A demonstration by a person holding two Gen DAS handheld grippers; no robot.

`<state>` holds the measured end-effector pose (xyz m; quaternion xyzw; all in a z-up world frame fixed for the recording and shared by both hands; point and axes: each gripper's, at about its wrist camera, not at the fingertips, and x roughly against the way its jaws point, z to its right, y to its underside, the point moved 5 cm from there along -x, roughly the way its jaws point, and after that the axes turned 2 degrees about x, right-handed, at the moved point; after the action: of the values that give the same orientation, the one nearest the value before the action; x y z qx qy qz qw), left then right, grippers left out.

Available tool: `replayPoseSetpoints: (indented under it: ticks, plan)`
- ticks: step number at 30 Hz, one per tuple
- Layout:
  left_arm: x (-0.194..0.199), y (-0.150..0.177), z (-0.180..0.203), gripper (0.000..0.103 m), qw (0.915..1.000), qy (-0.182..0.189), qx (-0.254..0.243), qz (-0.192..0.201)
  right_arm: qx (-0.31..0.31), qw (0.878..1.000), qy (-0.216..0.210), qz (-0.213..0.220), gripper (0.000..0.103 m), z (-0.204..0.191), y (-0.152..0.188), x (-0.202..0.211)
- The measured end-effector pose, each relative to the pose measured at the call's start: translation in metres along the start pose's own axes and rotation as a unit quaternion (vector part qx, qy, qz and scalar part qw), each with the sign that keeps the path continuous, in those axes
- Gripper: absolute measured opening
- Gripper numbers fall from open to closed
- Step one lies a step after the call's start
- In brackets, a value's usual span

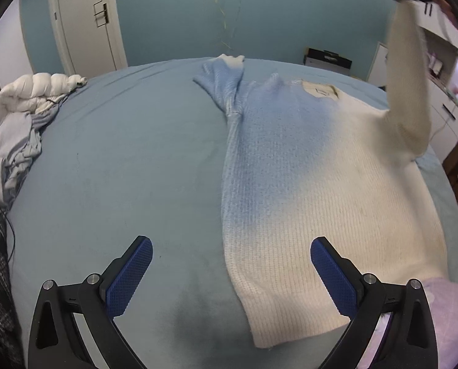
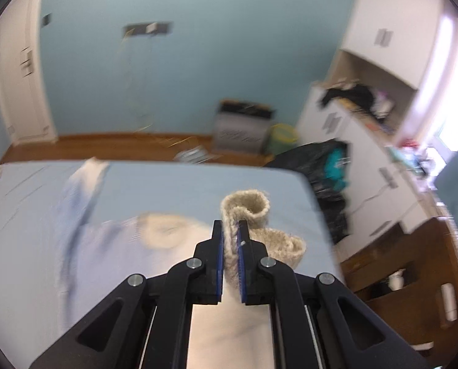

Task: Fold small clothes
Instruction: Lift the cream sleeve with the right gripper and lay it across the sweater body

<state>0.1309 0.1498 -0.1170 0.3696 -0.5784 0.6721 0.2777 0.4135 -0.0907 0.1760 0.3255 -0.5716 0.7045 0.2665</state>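
Sweater [image 1: 305, 184], blue fading to cream, lies flat on the bed [image 1: 121, 169], right of centre; one sleeve [image 1: 408, 92] is lifted clear. Right tool [image 2: 230, 246] is pressed together, pinching the sleeve cuff [image 2: 247, 207]. Left tool [image 1: 231, 272] is spread wide and empty above the sweater's near hem. Bedding pile [image 1: 22, 117] sits at the left edge. Bed surface left of the sweater is open. White cabinets [image 2: 367, 129] stand right of the bed.
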Motion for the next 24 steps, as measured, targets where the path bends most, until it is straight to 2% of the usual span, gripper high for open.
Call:
replayPoseSetpoints:
  ticks: [3,4,5,6,7,8,9,11,13,16,19,21,24]
  plan:
    - [-0.002,0.002,0.002,0.103,1.0000,0.001,-0.007,-0.002,0.010,0.996,-0.090,-0.020,0.006,-0.081,0.009,-0.006]
    - [-0.004,0.003,0.003,0.103,0.9999,0.000,-0.011,-0.003,-0.002,0.988,-0.153,-0.035,0.009,-0.107,0.016,-0.009]
    - [-0.004,0.003,0.004,0.103,0.9999,0.000,-0.012,-0.004,-0.023,0.971,-0.231,-0.056,0.014,-0.128,0.024,-0.010]
    - [-0.003,0.004,0.004,0.103,0.9999,0.000,-0.012,-0.004,-0.045,0.951,-0.296,-0.081,0.030,-0.143,0.035,-0.012]
    - [-0.004,0.005,0.004,0.103,0.9999,0.002,-0.010,-0.005,-0.057,0.938,-0.326,-0.099,0.055,-0.149,0.043,-0.015]
    - [-0.003,0.005,0.003,0.103,0.9999,0.005,-0.007,-0.006,-0.063,0.931,-0.342,-0.112,0.066,-0.153,0.052,-0.015]
    - [-0.003,0.005,0.003,0.103,0.9999,0.007,-0.004,-0.007,-0.060,0.931,-0.343,-0.111,0.072,-0.150,0.060,-0.016]
    - [-0.004,0.005,0.002,0.103,0.9999,0.011,0.001,-0.010,-0.035,0.946,-0.309,-0.096,0.072,-0.126,0.070,-0.022]
    - [-0.005,0.006,0.004,0.103,0.9998,0.012,0.001,-0.013,-0.010,0.967,-0.240,-0.089,0.073,-0.094,0.082,-0.039]
    - [-0.007,0.008,0.007,0.103,0.9998,0.007,-0.007,-0.016,0.008,0.985,-0.146,-0.095,0.080,-0.024,0.112,-0.067]
    - [-0.011,0.009,0.014,0.103,0.9997,0.000,-0.016,-0.020,0.006,0.989,-0.083,-0.126,0.080,0.042,0.154,-0.100]
    - [-0.013,0.010,0.017,0.103,0.9996,0.000,-0.019,-0.023,-0.008,0.985,-0.040,-0.167,0.080,0.094,0.197,-0.135]
    - [-0.020,0.012,0.021,0.103,0.9992,-0.010,-0.030,-0.026,-0.021,0.978,-0.001,-0.208,0.080,0.139,0.243,-0.170]
